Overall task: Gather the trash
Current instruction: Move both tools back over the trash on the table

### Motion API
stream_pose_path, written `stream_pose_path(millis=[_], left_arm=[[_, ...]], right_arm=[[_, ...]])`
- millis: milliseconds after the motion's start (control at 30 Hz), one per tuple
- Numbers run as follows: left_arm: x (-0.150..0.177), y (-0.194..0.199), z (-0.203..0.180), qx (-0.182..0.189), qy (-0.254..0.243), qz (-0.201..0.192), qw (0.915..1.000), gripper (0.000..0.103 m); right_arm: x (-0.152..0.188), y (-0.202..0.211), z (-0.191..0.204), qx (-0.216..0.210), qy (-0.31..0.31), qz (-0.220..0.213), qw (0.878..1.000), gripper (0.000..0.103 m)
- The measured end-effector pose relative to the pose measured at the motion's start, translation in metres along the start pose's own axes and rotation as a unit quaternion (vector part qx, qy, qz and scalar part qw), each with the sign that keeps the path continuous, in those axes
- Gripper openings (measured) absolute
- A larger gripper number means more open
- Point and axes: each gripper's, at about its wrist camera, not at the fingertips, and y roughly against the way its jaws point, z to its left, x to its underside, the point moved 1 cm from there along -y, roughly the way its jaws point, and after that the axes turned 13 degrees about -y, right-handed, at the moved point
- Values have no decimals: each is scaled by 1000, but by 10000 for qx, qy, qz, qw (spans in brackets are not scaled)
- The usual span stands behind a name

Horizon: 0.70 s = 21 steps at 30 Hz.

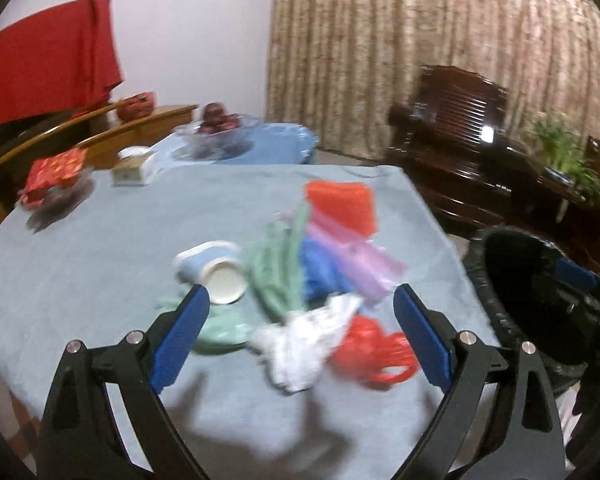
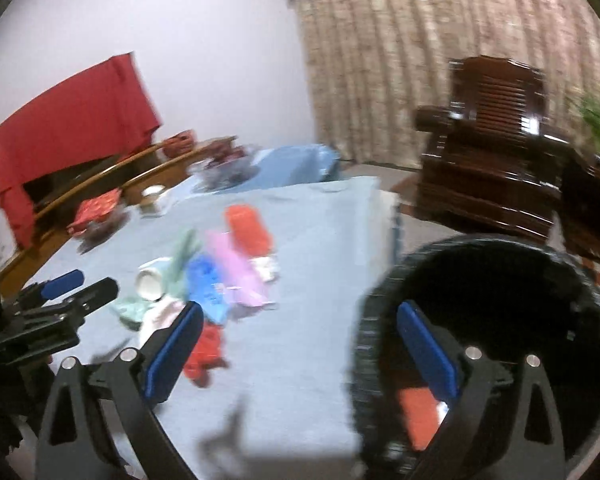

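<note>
A pile of trash lies on the blue tablecloth (image 1: 100,264): a tipped paper cup (image 1: 216,270), green plastic (image 1: 276,272), blue and pink bags (image 1: 352,260), an orange-red bag (image 1: 340,204), crumpled white paper (image 1: 304,344) and a red bag (image 1: 372,348). My left gripper (image 1: 300,308) is open and empty, hovering just above the white paper. My right gripper (image 2: 300,320) is open and empty, its right finger over the black trash bin (image 2: 488,320), which holds a red piece (image 2: 418,412). The pile also shows in the right wrist view (image 2: 220,280).
The bin (image 1: 540,300) stands off the table's right edge. A glass dish of red packets (image 1: 56,180), a small box (image 1: 134,168) and a fruit bowl (image 1: 220,128) sit at the far left. A dark wooden chair (image 1: 460,136) stands beyond.
</note>
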Motion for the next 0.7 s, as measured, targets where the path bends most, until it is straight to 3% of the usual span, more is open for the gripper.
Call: stream_pose_path(millis=[100, 300, 600, 700], left_arm=[[10, -1, 13, -113, 80, 50, 9999, 91], [29, -9, 28, -243, 182, 214, 9993, 91], [46, -22, 30, -227, 294, 399, 9985, 90], [48, -24, 29, -190, 330, 430, 9983, 90]], right_arm=[[13, -21, 16, -130, 81, 211, 9997, 95], [39, -55, 35, -201, 255, 676, 9972, 85], [61, -88, 54, -366, 428, 1221, 9909, 64], [66, -97, 56, -469, 438, 1434, 9876, 52]])
